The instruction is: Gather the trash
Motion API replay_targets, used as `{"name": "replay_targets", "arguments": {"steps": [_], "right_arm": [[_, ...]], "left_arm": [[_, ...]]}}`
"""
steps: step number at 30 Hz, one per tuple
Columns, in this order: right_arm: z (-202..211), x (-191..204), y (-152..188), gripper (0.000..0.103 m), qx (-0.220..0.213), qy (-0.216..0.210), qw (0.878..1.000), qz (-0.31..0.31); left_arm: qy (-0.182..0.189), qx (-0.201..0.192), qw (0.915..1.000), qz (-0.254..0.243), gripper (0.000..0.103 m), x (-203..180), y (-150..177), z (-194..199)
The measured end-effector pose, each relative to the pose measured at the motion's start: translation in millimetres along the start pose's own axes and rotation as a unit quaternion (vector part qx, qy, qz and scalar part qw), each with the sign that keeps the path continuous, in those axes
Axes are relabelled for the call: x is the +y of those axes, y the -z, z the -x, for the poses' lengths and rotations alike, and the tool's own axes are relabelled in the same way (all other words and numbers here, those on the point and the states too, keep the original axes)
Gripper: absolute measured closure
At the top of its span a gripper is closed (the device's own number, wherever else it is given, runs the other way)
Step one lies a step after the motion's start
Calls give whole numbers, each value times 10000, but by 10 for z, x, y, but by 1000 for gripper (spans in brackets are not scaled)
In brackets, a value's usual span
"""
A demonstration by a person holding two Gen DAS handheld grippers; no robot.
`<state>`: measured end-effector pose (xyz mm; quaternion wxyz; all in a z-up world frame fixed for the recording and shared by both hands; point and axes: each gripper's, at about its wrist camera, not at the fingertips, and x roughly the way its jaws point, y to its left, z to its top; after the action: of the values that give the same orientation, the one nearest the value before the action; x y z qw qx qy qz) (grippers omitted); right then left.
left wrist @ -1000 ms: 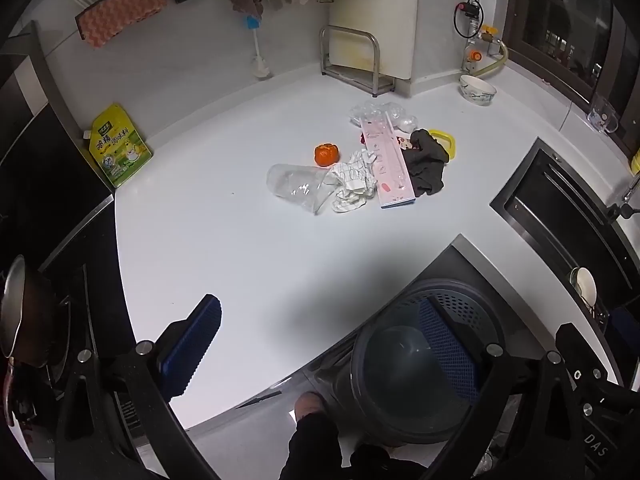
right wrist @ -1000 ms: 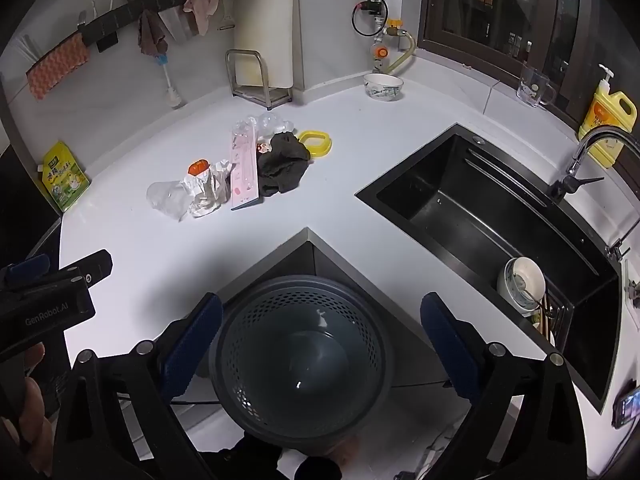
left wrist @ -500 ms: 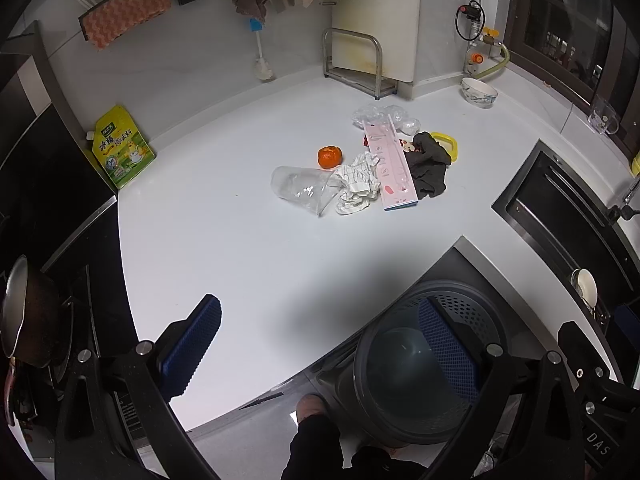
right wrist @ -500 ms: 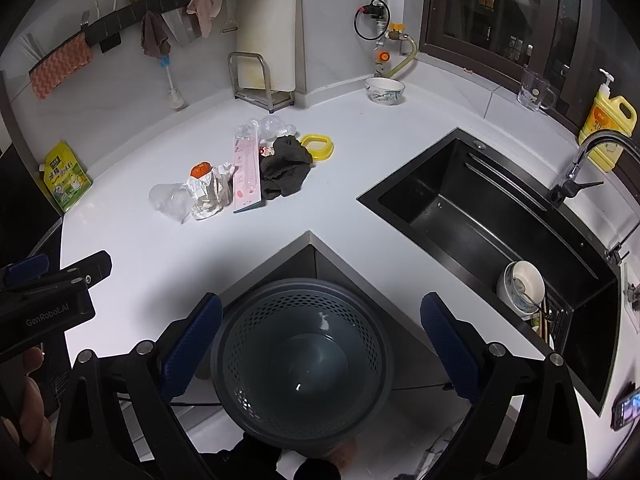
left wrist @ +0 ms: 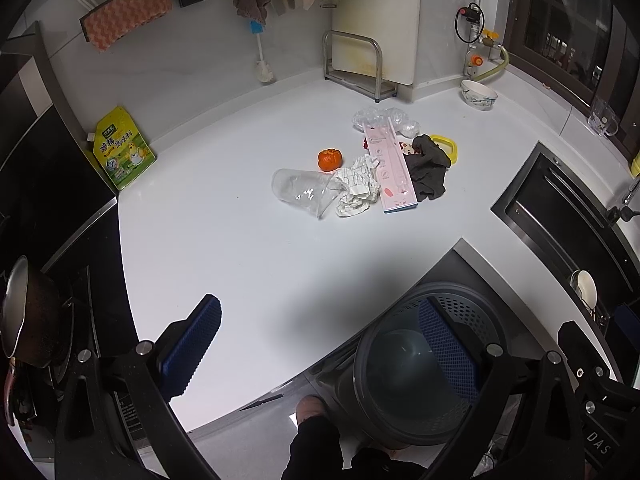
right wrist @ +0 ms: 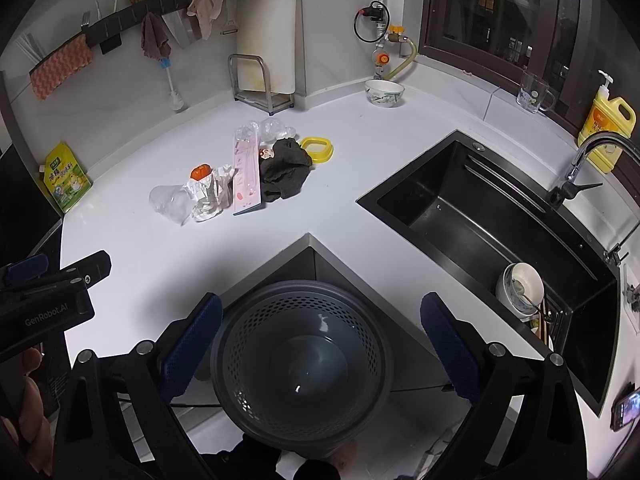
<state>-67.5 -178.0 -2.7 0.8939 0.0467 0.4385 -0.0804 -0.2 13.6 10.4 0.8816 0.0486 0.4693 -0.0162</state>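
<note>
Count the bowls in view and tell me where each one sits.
2. A patterned bowl stands on the countertop by the back wall, below the gas pipe. A white bowl sits inside the sink, at its near end. Others may be hidden.

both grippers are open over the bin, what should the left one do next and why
Probably reach the left gripper forward to the clear plastic cup, the nearest piece of the trash pile on the counter. Its jaws are open and empty, and the bin holds nothing yet.

Black-framed tongs [right wrist: 318, 344] with blue textured pads [right wrist: 192, 344], silver screws, white "GenRobot.AI" lettering; dark sleeve.
</note>
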Motion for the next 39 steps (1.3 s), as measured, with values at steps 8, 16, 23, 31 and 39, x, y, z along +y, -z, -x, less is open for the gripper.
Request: {"name": "replay_targets", "arguments": {"steps": [8, 16, 23, 31, 39], "right_arm": [[2, 0, 8, 8, -8, 0, 10000, -3], [1, 2, 15, 8, -19, -2, 10000, -1], [2, 5, 15, 8, -20, -6, 10000, -4], [3, 5, 15, 8, -19, -13, 10000, -10], [0, -4, 26, 8, -26, -15, 10000, -9]], "left_arm": [[-6, -7, 10000, -1, 6, 13, -42, -3], [1, -15, 10000, 3, 6, -3, 19, 1], [0, -21, 10000, 5, 6, -1, 18, 6], [2, -29, 10000, 6, 6, -9, 7, 10], [-1, -32, 10000, 7, 6, -10, 15, 9]]}}
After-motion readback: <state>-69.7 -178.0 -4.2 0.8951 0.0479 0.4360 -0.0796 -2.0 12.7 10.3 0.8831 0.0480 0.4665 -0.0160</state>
